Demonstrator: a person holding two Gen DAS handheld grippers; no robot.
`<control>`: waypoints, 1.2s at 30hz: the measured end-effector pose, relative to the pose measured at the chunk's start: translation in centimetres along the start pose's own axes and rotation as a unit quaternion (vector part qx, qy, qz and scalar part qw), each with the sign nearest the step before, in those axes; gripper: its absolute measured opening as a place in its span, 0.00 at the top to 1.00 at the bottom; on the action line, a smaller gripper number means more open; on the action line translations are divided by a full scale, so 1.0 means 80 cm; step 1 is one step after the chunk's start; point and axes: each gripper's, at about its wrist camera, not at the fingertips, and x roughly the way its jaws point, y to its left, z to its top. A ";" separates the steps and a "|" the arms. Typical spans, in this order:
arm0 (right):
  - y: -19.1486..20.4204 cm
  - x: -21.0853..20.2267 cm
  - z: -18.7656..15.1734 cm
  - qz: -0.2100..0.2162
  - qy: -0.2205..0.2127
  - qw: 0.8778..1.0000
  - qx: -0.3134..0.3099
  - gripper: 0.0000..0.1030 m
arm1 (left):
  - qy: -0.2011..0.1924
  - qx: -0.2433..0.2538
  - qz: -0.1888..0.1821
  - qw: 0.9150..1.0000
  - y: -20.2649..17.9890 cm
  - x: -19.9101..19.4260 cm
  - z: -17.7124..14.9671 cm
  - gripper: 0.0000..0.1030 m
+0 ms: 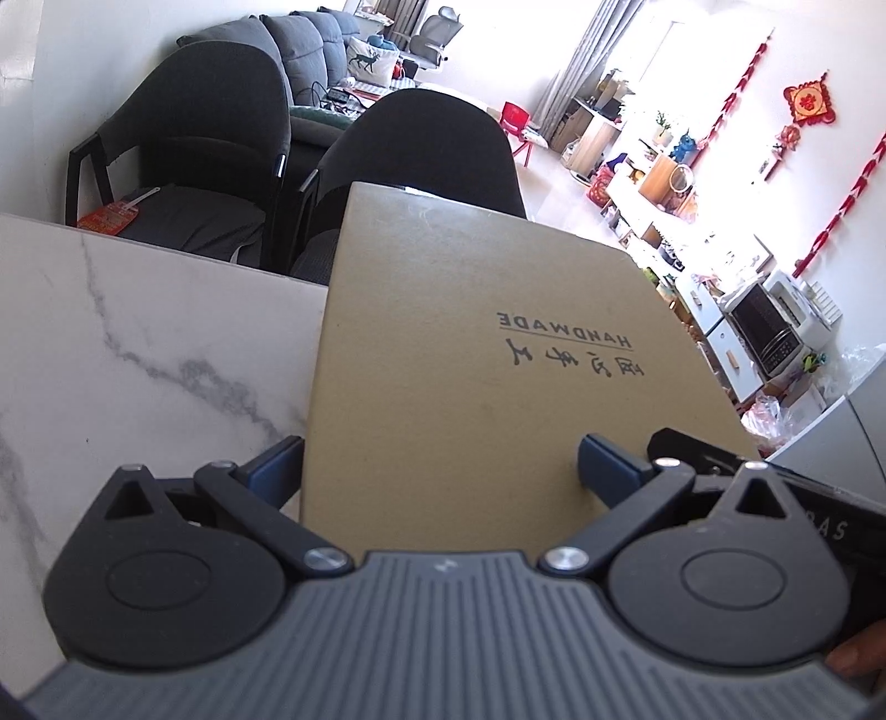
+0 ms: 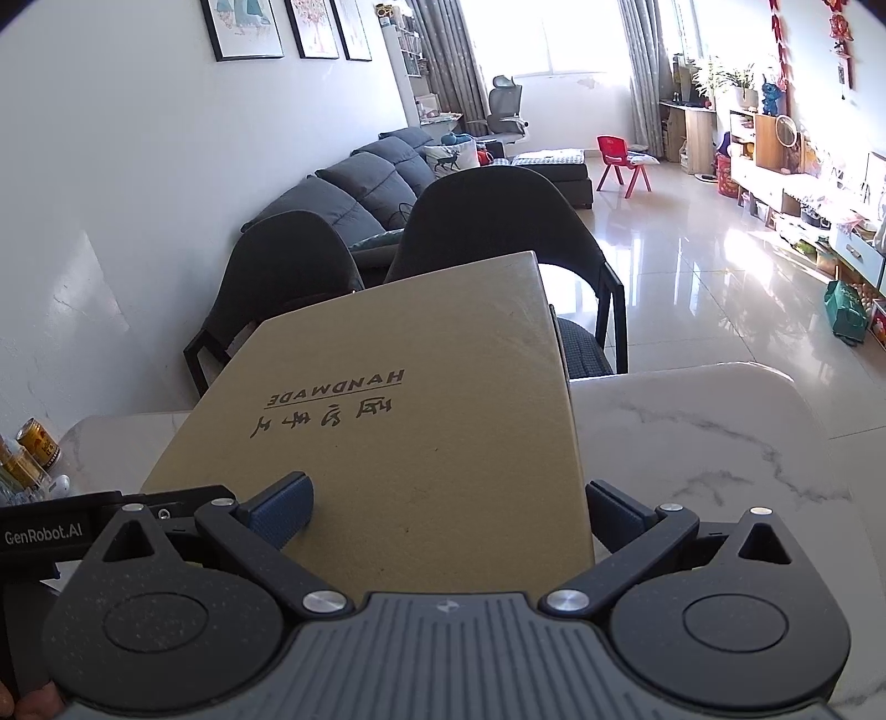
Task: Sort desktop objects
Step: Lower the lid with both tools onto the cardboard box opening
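Both tongs, left tongs point(image 1: 440, 465) and right tongs point(image 2: 448, 509), are pinching the brown box point(image 1: 470, 354) above the counter point(image 1: 138, 343). Uneven lifting could be tilting it, letting it slip free.

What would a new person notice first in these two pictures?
A big brown cardboard box, printed HANDMADE, fills the middle of both views, above the white marble table. Each gripper has its blue fingers around a near corner of it. Behind it stand two dark chairs, and gold cans sit at the table's far left.

One brown cardboard box point(image 2: 398, 421) fills the frame centre. Two dark chairs point(image 2: 487, 221) stand behind it, three framed pictures point(image 2: 249, 27) upper left, two cans point(image 2: 39, 440) lower left.
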 end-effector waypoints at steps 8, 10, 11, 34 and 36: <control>-0.002 0.003 0.001 0.002 0.008 1.000 0.011 0.00 | 0.000 0.011 0.003 1.000 -0.001 0.000 0.004 0.00; -0.003 0.002 0.001 0.002 0.009 1.000 0.014 0.00 | 0.001 0.010 0.001 1.000 0.000 -0.002 0.003 0.00; -0.003 0.002 0.001 0.001 0.010 1.000 0.015 0.00 | 0.003 0.010 0.000 1.000 0.000 -0.002 0.001 0.00; 0.005 -0.005 0.001 -0.010 -0.003 1.000 0.015 0.00 | 0.043 0.018 0.015 0.999 -0.004 0.003 0.013 0.00; 0.002 -0.006 0.001 -0.007 -0.005 1.000 0.019 0.00 | 0.047 0.021 0.020 0.998 -0.007 0.005 0.015 0.00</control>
